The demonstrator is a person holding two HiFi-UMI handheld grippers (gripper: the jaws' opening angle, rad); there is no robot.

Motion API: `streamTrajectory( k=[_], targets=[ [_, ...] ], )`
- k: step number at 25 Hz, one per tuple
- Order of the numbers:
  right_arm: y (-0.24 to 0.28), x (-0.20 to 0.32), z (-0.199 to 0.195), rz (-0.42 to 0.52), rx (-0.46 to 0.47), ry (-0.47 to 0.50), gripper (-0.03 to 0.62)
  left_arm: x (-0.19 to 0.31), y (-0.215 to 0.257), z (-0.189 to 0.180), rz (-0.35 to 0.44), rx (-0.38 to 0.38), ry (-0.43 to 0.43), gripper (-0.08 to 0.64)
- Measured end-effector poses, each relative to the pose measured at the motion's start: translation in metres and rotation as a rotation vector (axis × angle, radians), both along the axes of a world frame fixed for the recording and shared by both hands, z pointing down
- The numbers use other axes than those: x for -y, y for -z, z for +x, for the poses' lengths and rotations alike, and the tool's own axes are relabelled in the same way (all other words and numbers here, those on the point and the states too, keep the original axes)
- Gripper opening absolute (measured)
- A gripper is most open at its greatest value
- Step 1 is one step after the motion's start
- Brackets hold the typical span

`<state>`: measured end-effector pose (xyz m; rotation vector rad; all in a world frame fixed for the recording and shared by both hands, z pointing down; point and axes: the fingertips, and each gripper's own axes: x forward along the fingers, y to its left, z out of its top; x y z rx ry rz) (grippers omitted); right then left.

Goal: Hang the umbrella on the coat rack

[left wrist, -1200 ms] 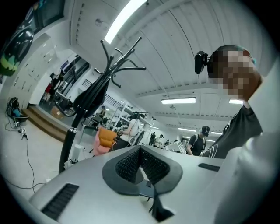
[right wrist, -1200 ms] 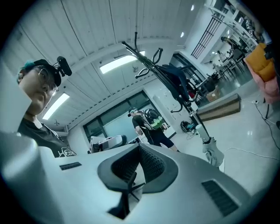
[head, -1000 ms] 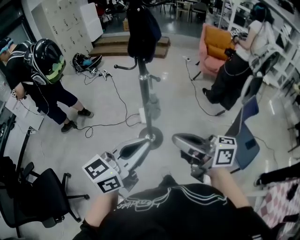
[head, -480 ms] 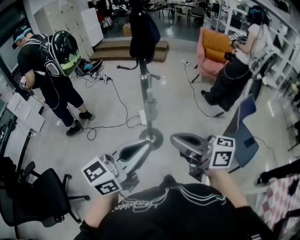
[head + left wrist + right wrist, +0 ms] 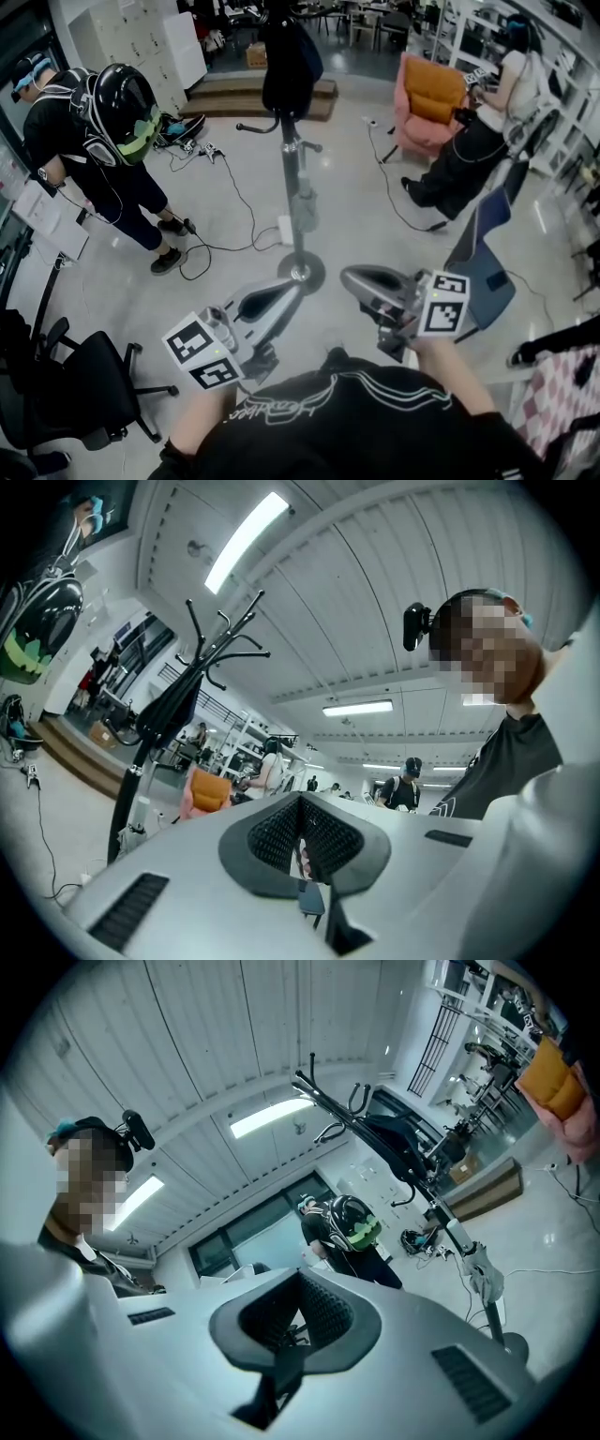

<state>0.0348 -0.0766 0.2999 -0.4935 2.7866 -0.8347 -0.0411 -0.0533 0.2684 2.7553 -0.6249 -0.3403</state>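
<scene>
Hanging from the top hooks of the coat rack point(image 5: 292, 187), the black umbrella point(image 5: 284, 61) droops along the pole. Just short of the rack's round base point(image 5: 302, 272), the left tool point(image 5: 291, 289) and right tool point(image 5: 352, 277) sit side by side but apart, each with jaws pressed together on nothing. Bare floor point(image 5: 375, 206) rings the base, with a black cable point(image 5: 234, 202) trailing to its left and a blue chair point(image 5: 483, 272) close by the right tool

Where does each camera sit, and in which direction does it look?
Head view: on the person's head, facing steeply down at the floor; the chest, left gripper and right gripper show.
Left gripper view: on the left gripper, facing along its shut jaws toward the ceiling; the person's upper body shows.
Right gripper view: the same on the right gripper.
Shared: all see the coat rack.
</scene>
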Motion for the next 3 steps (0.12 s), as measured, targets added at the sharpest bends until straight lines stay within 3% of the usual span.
streamTrajectory(
  k=[3],
  targets=[
    [-0.0079, -0.004, -0.0014, 0.001, -0.005, -0.005, 0.011, -0.004, -0.0089, -0.0018, -0.004, 0.01, -0.004, -0.003]
  ],
)
